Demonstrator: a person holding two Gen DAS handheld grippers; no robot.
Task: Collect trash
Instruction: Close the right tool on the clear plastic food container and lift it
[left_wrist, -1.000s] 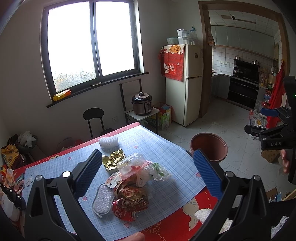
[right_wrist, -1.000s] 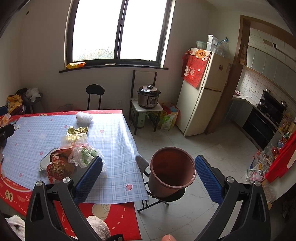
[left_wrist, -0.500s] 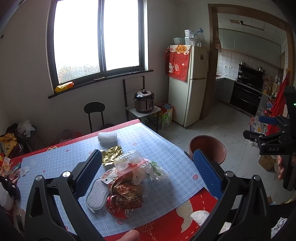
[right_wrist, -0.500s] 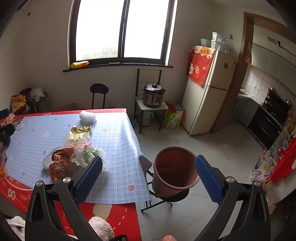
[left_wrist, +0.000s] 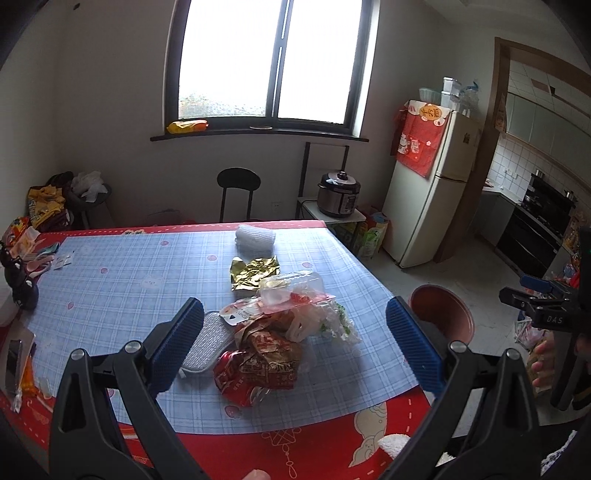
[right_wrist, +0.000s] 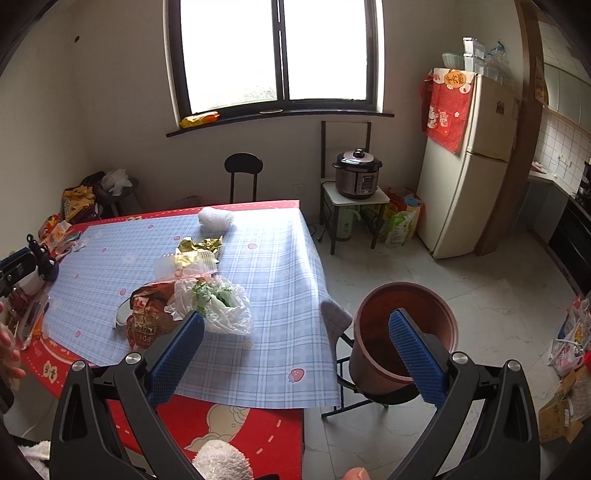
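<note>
Blue-checked cloth covers the table (left_wrist: 122, 280), where the trash pile (left_wrist: 273, 332) of wrappers, a clear plastic box and a white bag lies near the right edge. Both the left gripper (left_wrist: 293, 341) and right gripper (right_wrist: 295, 349) hang spread wide, holding nothing. Beside the table, a brown bin (right_wrist: 402, 332) sits on a stool, a grey sponge (left_wrist: 205, 345) touching the pile.

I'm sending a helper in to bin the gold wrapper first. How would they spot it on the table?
Find the table with the blue checked cloth below the window. Down its middle runs a line of litter; the gold wrapper lies flat between the white netted roll at the far end and the clear plastic box topping the near heap. It is the only shiny, crinkled gold piece there.
</note>
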